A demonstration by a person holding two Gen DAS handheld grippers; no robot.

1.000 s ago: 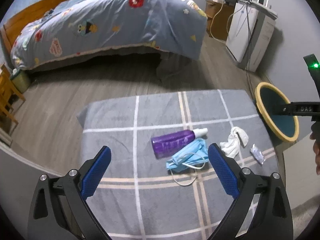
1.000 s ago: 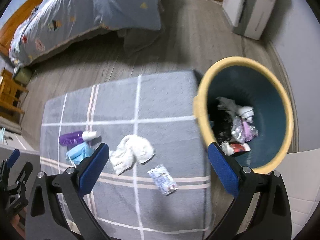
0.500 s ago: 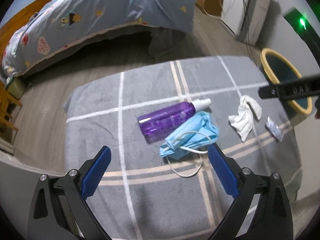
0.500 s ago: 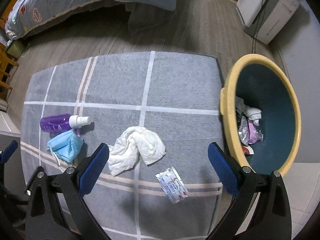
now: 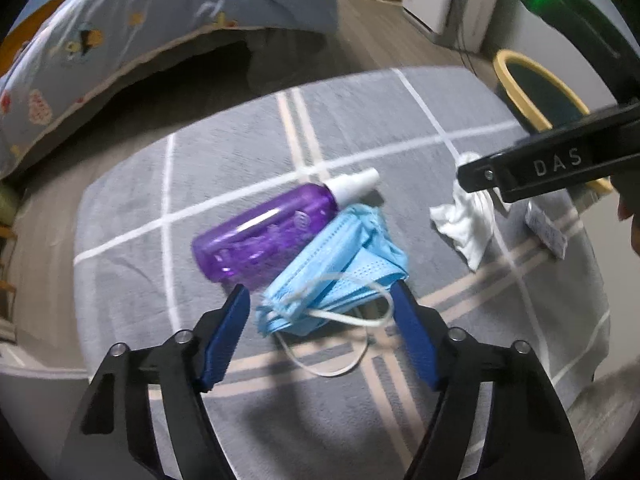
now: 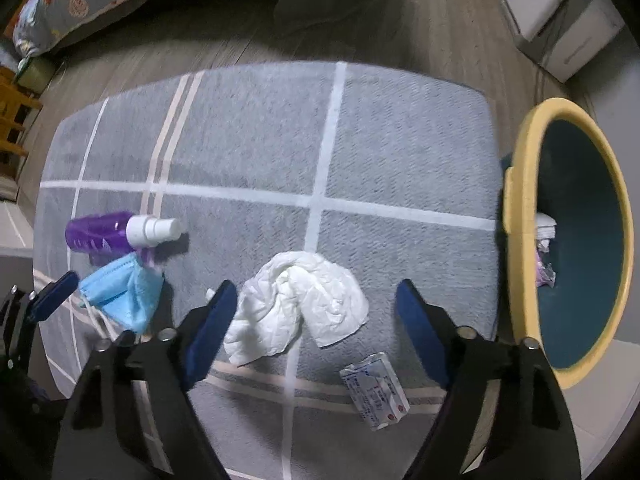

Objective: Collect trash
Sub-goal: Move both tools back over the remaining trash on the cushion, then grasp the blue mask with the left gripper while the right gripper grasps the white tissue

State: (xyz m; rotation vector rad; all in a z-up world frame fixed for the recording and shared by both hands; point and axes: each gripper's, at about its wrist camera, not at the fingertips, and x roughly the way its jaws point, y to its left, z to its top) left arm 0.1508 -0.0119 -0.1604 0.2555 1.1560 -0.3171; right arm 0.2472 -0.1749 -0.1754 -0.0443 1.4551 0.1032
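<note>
The left gripper point(image 5: 322, 316) is held unclenched, jaws just narrowed, around the mask point(image 5: 334, 276) beside the bottle point(image 5: 264, 236); the right gripper point(image 6: 316, 312), likewise, straddles the tissue point(image 6: 300, 300), near the bin point(image 6: 524, 216) for dropping.

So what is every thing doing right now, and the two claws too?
Purple spray bottle: lying down, cap on.
Blue face mask: crumpled against the bottle, between the left claw's fingers.
White tissue: crumpled, between the right claw's fingers.
Small packet: flat on the rug.
Bin: open, trash inside.
Left claw: open, just been closing.
Right claw: open, just been closing.
</note>
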